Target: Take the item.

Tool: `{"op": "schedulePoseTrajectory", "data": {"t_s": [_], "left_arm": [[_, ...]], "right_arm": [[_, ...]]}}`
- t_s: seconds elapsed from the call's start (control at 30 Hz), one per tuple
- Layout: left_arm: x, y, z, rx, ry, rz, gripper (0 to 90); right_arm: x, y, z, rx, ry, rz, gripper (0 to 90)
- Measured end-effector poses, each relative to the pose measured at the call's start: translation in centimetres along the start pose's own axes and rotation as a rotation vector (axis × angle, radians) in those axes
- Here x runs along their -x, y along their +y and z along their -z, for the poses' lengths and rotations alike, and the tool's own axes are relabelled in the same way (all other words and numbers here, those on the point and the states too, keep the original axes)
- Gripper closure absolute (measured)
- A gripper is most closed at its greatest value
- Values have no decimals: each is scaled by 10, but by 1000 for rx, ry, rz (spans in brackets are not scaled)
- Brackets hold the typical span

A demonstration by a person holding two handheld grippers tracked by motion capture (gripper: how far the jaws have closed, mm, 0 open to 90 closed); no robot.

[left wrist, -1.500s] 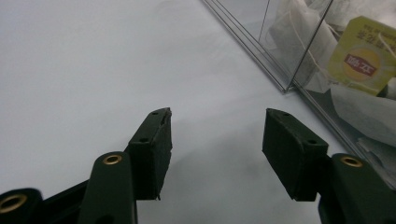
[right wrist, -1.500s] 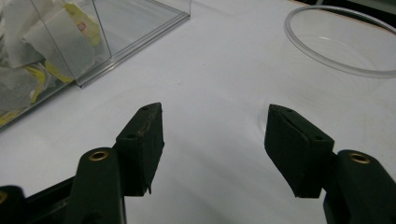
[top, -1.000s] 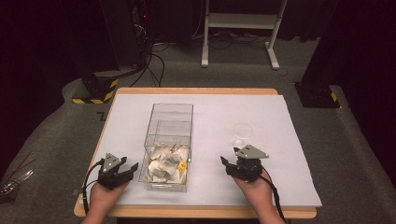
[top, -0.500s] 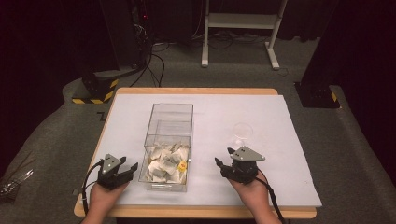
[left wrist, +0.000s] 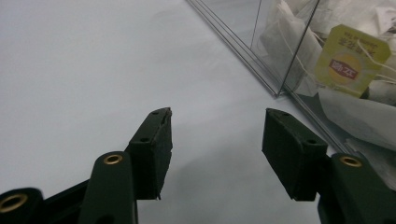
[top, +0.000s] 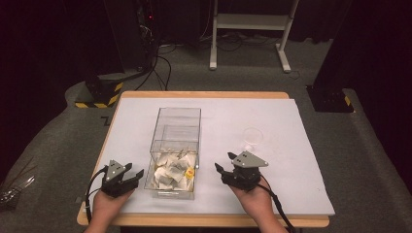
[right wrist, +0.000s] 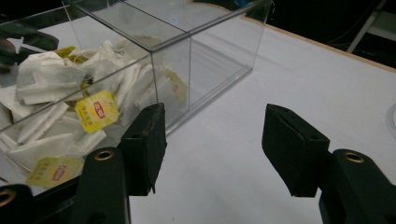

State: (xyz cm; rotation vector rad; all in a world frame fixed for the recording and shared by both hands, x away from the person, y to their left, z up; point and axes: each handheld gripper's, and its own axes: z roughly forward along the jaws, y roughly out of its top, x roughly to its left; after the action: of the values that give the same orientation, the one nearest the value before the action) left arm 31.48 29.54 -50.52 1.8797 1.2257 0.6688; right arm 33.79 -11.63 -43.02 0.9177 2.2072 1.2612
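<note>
A clear plastic box (top: 177,127) with two compartments stands on the white table sheet (top: 291,155). Its near compartment holds several white tea bags (top: 174,171) with yellow tags; the far compartment looks empty. My left gripper (top: 133,171) rests just left of the box's near end, open with nothing between its jaws. In the left gripper view the gripper (left wrist: 215,140) points at the bare sheet beside the box wall (left wrist: 271,70) and a yellow tag (left wrist: 351,61). My right gripper (top: 224,162) is open and empty to the right of the box. In the right gripper view the gripper (right wrist: 212,135) faces the box (right wrist: 187,51) and its tea bags (right wrist: 70,107).
A small clear round cup or lid (top: 252,135) sits on the sheet beyond the right gripper. The wooden table edge (top: 204,221) runs along the front. Past the table there are cables, a white frame's legs (top: 252,29) and yellow-black striped bases (top: 99,94) on the dark floor.
My right gripper has shifted left, closer to the box, and risen slightly. The left gripper has stayed where it was.
</note>
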Motion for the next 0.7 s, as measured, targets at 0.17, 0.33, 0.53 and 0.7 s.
{"op": "schedulePoseTrajectory", "data": {"t_s": [0.17, 0.33, 0.53, 0.7], "left_arm": [[1, 0, 0, 3, 11, -2, 411], [1, 0, 0, -4, 13, -1, 407], [1, 0, -1, 0, 12, -2, 406], [1, 0, -1, -8, 6, -3, 406]], "right_arm": [[-11, 9, -3, 8, 16, 18, 363], [-18, 15, -5, 9, 29, 31, 340], [-26, 21, -7, 22, 56, 37, 341], [-34, 25, -9, 21, 80, 42, 340]]}}
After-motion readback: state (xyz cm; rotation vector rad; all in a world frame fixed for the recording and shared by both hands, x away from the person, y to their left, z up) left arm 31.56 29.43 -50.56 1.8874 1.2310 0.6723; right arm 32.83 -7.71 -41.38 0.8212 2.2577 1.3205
